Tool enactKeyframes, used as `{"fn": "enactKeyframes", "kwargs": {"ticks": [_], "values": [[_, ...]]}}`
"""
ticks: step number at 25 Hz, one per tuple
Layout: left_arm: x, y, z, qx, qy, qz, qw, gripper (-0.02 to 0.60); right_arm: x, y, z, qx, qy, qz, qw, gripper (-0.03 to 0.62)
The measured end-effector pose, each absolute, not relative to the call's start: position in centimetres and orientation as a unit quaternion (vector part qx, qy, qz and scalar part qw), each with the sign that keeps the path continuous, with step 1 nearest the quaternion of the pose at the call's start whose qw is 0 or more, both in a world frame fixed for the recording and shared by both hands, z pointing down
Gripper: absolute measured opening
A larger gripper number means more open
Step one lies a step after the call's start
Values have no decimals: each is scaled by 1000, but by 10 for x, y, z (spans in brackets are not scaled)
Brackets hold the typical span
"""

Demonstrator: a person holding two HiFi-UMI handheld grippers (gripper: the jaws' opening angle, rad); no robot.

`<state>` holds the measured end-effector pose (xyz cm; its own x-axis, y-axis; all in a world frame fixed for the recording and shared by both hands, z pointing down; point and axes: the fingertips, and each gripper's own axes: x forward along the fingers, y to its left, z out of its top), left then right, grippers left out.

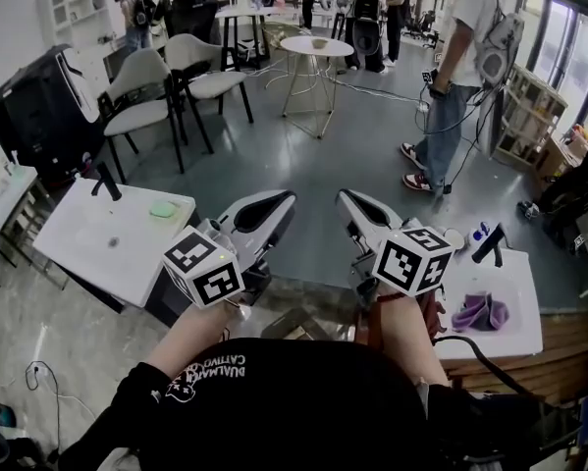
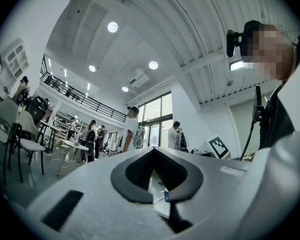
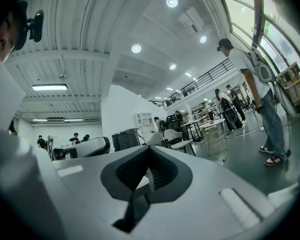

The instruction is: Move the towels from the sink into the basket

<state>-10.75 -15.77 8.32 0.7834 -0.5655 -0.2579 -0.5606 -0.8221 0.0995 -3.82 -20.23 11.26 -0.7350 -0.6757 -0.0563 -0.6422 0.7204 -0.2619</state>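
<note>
The jaws of the left gripper (image 2: pixel 152 153) are closed on each other, with nothing between them; those of the right gripper (image 3: pixel 148 150) are likewise closed and empty. Both are held above the floor. A purple towel (image 1: pixel 480 312) is seen lying in the white sink (image 1: pixel 514 340) at the right, near its black faucet (image 1: pixel 490 243).
</note>
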Motion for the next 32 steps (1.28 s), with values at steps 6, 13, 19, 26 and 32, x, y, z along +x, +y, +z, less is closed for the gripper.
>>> {"fn": "enactKeyframes", "kwargs": {"ticks": [6,13,19,26,32], "values": [[-105,-160,90,950,-282,-132,14,-3,-37,-208,119,-360,922,-122,75,6],[-98,-153,86,959,-248,-141,-2,-3,-30,-206,129,-383,909,-142,86,5],[-96,-151,90,967,-196,-158,48,-3,-21,-195,137,-430,884,-160,87,5],[-76,-151,110,977,-152,-116,95,-3,-5,-167,147,-482,854,-177,80,5],[-54,-120,125,984,-88,-105,114,-3,8,-130,154,-524,829,-178,80,6]]}}
